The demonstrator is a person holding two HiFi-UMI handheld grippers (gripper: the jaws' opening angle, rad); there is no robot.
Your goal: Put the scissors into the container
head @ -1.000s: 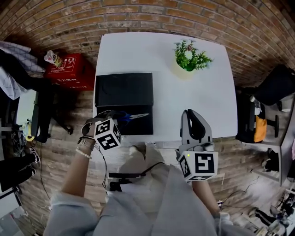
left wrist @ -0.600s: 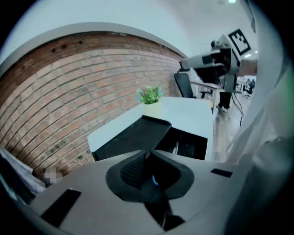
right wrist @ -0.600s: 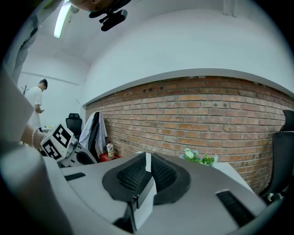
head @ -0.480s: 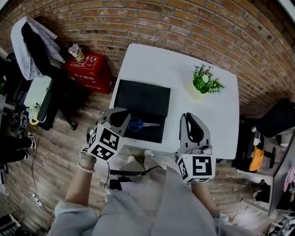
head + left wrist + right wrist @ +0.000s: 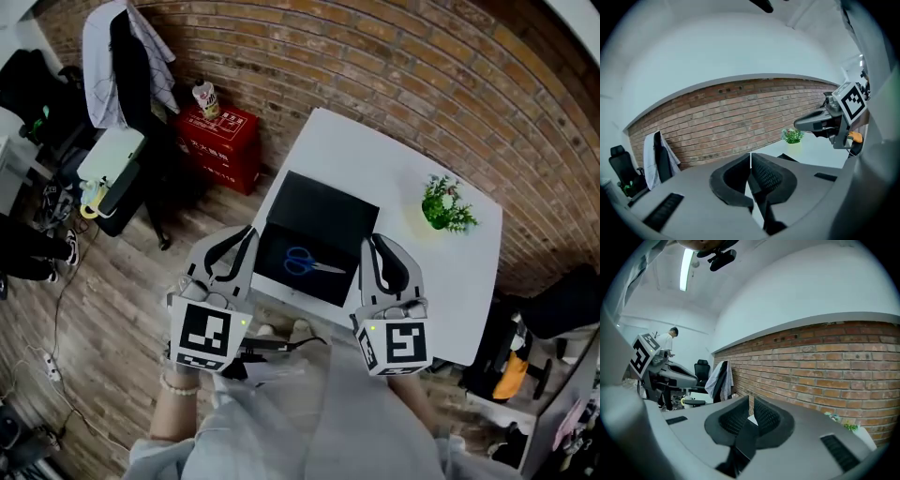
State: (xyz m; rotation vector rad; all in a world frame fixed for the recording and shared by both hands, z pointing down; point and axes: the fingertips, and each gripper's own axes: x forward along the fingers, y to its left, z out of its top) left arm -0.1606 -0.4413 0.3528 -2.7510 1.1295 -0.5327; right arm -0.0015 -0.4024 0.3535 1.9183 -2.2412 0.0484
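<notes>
Head view alone: scissors [image 5: 309, 264] inside container [image 5: 323, 211]

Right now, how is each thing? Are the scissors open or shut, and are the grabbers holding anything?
scissors: blades shut, lying flat inside the container.
container: open on top, sitting on the table.
left gripper: jaws together, holding nothing.
right gripper: jaws together, holding nothing.
plant: standing upright on the table.
</notes>
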